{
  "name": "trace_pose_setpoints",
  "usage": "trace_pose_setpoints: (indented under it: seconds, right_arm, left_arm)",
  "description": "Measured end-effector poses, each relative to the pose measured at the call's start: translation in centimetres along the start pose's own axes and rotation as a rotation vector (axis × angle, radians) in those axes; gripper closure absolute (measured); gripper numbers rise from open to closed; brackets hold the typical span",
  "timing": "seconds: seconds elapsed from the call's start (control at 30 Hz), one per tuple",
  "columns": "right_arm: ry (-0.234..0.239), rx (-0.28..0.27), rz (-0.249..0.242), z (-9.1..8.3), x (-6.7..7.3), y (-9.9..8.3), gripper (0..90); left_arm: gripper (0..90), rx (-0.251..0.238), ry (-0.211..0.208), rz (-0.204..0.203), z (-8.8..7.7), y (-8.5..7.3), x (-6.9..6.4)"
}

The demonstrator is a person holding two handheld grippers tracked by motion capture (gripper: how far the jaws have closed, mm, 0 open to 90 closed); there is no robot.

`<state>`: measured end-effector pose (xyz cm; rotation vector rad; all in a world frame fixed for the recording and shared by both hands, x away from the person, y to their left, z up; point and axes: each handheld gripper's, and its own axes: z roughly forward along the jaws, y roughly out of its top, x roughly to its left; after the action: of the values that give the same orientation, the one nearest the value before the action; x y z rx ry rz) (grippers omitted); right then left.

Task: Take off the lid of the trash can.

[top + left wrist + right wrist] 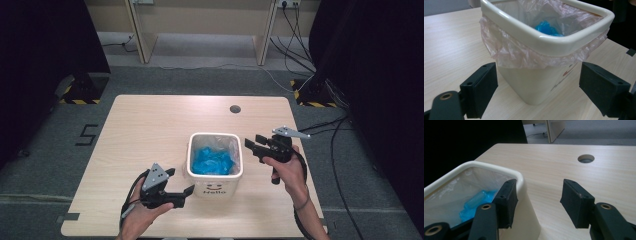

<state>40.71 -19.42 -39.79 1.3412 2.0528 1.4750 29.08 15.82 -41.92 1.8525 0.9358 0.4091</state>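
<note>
A cream waste bin (pixel 215 187) with a clear plastic liner (pixel 519 55) stands near the table's front middle. Crumpled blue material (pixel 212 161) lies inside it, and is also seen in the left gripper view (pixel 547 27) and the right gripper view (pixel 474 205). My left gripper (pixel 181 181) hovers at the bin's front left, open, its jaws wide apart and facing the bin wall (pixel 534 85) without touching it. My right gripper (pixel 252 141) hangs just right of the bin's rim (pixel 486 167), open, with nothing between its jaws (pixel 537 200).
The wooden table (pixel 150 130) has a round cable hole (pixel 235 108) at the back, visible in the right gripper view too (pixel 586 158). Black curtains flank both sides. Cables (pixel 335 150) trail over the grey floor at the right.
</note>
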Motion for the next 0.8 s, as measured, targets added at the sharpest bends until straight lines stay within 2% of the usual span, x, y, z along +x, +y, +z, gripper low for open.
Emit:
trace_pose_setpoints:
  seconds: [0.1,0.2,0.33,0.43,0.57,0.7,0.8]
  right_arm:
    - [0.008,0.015,-0.034,0.5,0.6,0.7,50.3]
    - [0.019,0.043,-0.045,1.5,0.9,1.1,53.1]
    - [0.020,0.080,-0.061,2.8,1.0,1.3,56.1]
    - [0.025,0.100,-0.073,3.4,1.2,1.4,58.0]
    - [0.027,0.139,-0.096,4.2,1.6,1.5,61.0]
    - [0.050,0.175,-0.091,4.9,1.8,1.5,66.5]
    - [0.033,0.189,-0.129,5.1,2.2,1.7,67.7]
  left_arm:
    - [14.4,-0.003,0.006,0.012,0.2,0.5,-0.3]
    - [14.4,-0.008,0.002,0.025,0.5,0.9,-0.7]
    - [14.5,0.010,0.031,0.087,1.0,1.2,-1.4]
    - [14.5,0.025,0.059,0.104,1.6,1.1,-1.5]
    - [14.6,0.033,0.062,0.108,2.3,1.2,-1.5]
    - [14.5,0.044,0.056,0.120,2.7,1.3,-1.5]
    - [14.8,0.048,0.063,0.131,2.7,1.2,-1.7]
